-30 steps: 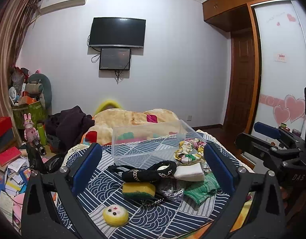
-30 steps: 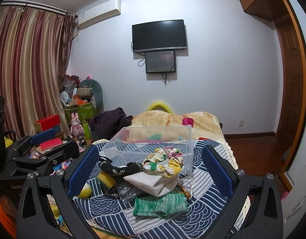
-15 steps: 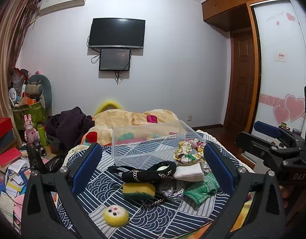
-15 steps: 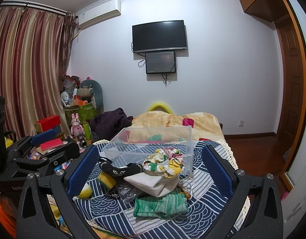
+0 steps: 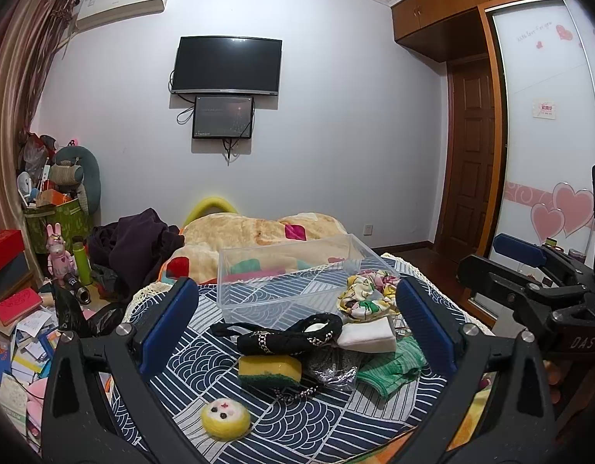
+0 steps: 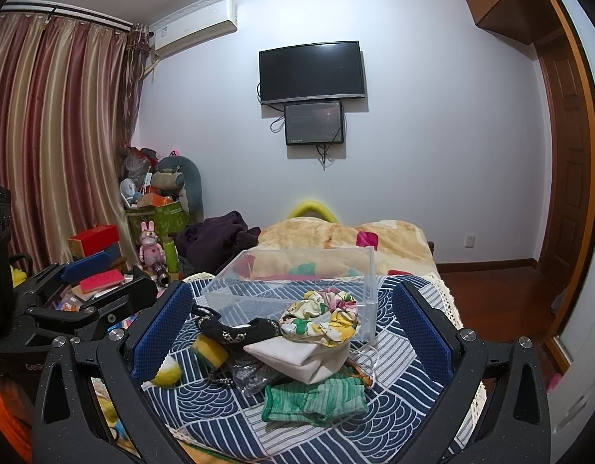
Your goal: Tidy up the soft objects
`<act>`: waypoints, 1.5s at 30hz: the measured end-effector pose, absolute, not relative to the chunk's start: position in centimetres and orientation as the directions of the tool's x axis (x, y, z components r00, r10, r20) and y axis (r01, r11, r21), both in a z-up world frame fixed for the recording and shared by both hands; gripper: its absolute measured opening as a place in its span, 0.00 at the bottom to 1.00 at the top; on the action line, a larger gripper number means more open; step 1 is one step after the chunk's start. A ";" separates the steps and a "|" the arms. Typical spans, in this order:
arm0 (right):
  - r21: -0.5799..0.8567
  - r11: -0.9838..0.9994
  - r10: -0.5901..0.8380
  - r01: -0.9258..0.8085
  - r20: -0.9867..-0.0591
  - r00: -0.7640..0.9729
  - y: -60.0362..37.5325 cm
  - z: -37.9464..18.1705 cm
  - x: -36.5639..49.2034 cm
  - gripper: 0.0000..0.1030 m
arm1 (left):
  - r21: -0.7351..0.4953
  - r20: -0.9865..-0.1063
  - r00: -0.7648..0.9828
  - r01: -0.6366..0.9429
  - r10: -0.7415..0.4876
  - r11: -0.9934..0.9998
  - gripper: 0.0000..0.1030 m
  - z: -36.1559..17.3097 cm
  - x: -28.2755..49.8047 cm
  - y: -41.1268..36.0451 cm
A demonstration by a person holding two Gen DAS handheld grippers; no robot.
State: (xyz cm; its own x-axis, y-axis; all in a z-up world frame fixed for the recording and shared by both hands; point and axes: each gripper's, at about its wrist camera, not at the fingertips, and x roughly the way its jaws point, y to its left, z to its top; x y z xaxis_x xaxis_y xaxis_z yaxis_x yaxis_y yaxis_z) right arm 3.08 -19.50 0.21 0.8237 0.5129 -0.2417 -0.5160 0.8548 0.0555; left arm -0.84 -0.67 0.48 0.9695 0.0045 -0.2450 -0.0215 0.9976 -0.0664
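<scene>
A pile of soft things lies on a blue patterned cloth (image 5: 181, 363): a yellow-green sponge (image 5: 269, 370), a black beaded band (image 5: 282, 334), a white folded cloth (image 5: 369, 335), a floral scrunchie (image 5: 365, 295), a green knit cloth (image 5: 390, 367) and a round yellow plush (image 5: 224, 418). An empty clear plastic box (image 5: 293, 274) stands behind them. My left gripper (image 5: 297, 332) is open and empty, held before the pile. My right gripper (image 6: 293, 332) is open and empty too; the green cloth (image 6: 317, 398) and white cloth (image 6: 301, 355) lie nearest it.
A bed with a beige blanket (image 5: 259, 232) and dark clothes (image 5: 139, 239) lies behind the box. Books, boxes and toys clutter the floor at left (image 5: 23, 309). A wardrobe with heart stickers (image 5: 549, 154) and a wooden door (image 5: 471, 154) stand at right.
</scene>
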 end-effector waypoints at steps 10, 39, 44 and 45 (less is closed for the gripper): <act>0.056 0.855 0.513 -0.516 -0.241 0.824 -19.6 0.2 3.0 1.00 | -0.064 -0.245 0.969 -0.021 0.004 0.998 1.00 0.6 -0.8 -0.7; 0.110 0.855 0.508 -0.507 -0.379 0.774 -20.1 -3.2 6.5 0.95 | -0.068 -0.529 0.848 -0.093 0.043 0.993 0.86 -8.2 1.4 3.2; 0.143 0.860 0.499 -0.491 -0.436 0.748 -20.4 -4.6 8.0 0.82 | -0.070 -0.600 0.796 -0.143 0.073 0.987 0.78 -11.1 2.8 4.8; 0.146 0.860 0.498 -0.488 -0.445 0.744 -20.4 -4.8 8.2 0.81 | -0.070 -0.602 0.795 -0.145 0.074 0.987 0.77 -11.5 2.9 4.9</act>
